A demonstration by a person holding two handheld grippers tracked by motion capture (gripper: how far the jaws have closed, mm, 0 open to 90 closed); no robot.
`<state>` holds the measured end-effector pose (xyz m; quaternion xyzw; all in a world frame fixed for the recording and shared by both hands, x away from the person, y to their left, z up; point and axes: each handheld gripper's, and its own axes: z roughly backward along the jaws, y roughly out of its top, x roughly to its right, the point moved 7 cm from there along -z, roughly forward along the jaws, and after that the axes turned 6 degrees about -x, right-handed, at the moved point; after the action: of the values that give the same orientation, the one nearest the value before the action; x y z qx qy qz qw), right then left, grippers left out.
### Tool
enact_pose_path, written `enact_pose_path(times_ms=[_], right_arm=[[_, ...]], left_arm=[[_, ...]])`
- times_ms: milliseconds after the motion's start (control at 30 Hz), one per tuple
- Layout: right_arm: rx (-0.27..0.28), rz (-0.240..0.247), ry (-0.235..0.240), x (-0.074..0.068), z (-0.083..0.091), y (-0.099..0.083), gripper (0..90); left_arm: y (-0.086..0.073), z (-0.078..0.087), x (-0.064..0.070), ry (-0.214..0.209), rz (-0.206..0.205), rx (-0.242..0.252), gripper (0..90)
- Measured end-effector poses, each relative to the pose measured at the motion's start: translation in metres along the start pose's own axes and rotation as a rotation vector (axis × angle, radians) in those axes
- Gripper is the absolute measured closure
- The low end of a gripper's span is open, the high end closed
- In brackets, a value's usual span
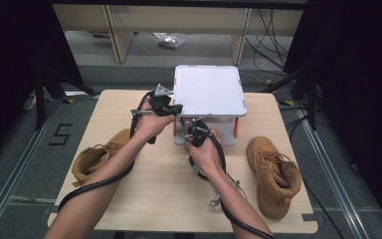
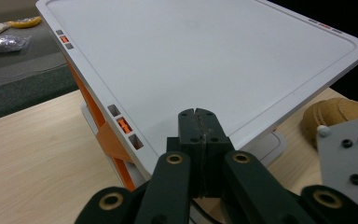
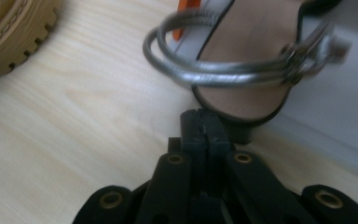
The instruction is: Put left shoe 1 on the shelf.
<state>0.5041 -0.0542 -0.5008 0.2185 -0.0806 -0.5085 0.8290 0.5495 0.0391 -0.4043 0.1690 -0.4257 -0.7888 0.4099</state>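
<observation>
The right claw (image 3: 200, 116) has its jaws pressed together with nothing between them, its tip just short of the heel of a silver-strapped sandal (image 3: 242, 70) that sits on the lower level of the white shoe rack (image 1: 209, 92), at the rack's front edge. The left claw (image 2: 199, 116) is likewise closed and empty, held over the rack's near left corner, above its flat top panel. Against the rack as landmark, one tan boot (image 1: 273, 174) stands to its front right on the tabletop (image 1: 164, 194) and another tan boot (image 1: 97, 157) lies to its front left, both well apart from it. The step in hand looks like dealing with the sandal on the rack's lower level, either taking it out or having just set it in; I cannot tell which. If it is to be drawn out, the right claw would need to open, close on the heel or strap, then pull clear of the rack's front lip.
</observation>
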Motion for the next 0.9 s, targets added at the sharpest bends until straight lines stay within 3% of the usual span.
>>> enact_pose_path(times_ms=[67, 133, 333, 367, 467, 500, 533, 733, 800, 900], right_arm=[[0.048, 0.033, -0.048, 0.002, 0.003, 0.007, 90.0], [0.051, 0.022, -0.041, 0.003, 0.006, 0.012, 90.0], [0.005, 0.016, -0.019, -0.004, 0.009, 0.0, 90.0], [-0.017, 0.012, 0.003, -0.004, 0.005, -0.006, 90.0], [-0.035, -0.001, 0.006, -0.004, -0.001, -0.009, 90.0], [-0.047, 0.037, -0.006, 0.0, -0.003, -0.011, 90.0], [-0.048, 0.02, -0.006, -0.001, -0.007, -0.011, 90.0], [-0.036, 0.032, -0.052, 0.003, -0.016, -0.009, 90.0], [-0.038, 0.013, -0.034, 0.003, -0.018, -0.009, 90.0], [0.017, 0.041, -0.063, 0.005, -0.019, -0.003, 90.0]], left_arm=[[0.0, 0.0, 0.0, 0.0, -0.002, -0.001, 89.6], [0.0, 0.0, 0.0, 0.0, -0.003, -0.003, 89.6], [0.0, 0.0, 0.0, 0.003, -0.01, -0.005, 89.6], [0.0, 0.0, 0.0, 0.005, -0.011, -0.006, 89.6], [0.0, 0.0, 0.0, 0.007, -0.01, -0.006, 89.6], [0.0, 0.0, 0.0, 0.005, -0.009, -0.005, 89.6], [0.0, 0.0, 0.0, 0.005, -0.009, -0.004, 89.6], [0.0, 0.0, 0.0, 0.002, -0.006, -0.005, 89.6], [0.0, 0.0, 0.0, 0.002, -0.006, -0.004, 89.6], [0.0, 0.0, 0.0, 0.002, -0.005, -0.003, 89.6]])
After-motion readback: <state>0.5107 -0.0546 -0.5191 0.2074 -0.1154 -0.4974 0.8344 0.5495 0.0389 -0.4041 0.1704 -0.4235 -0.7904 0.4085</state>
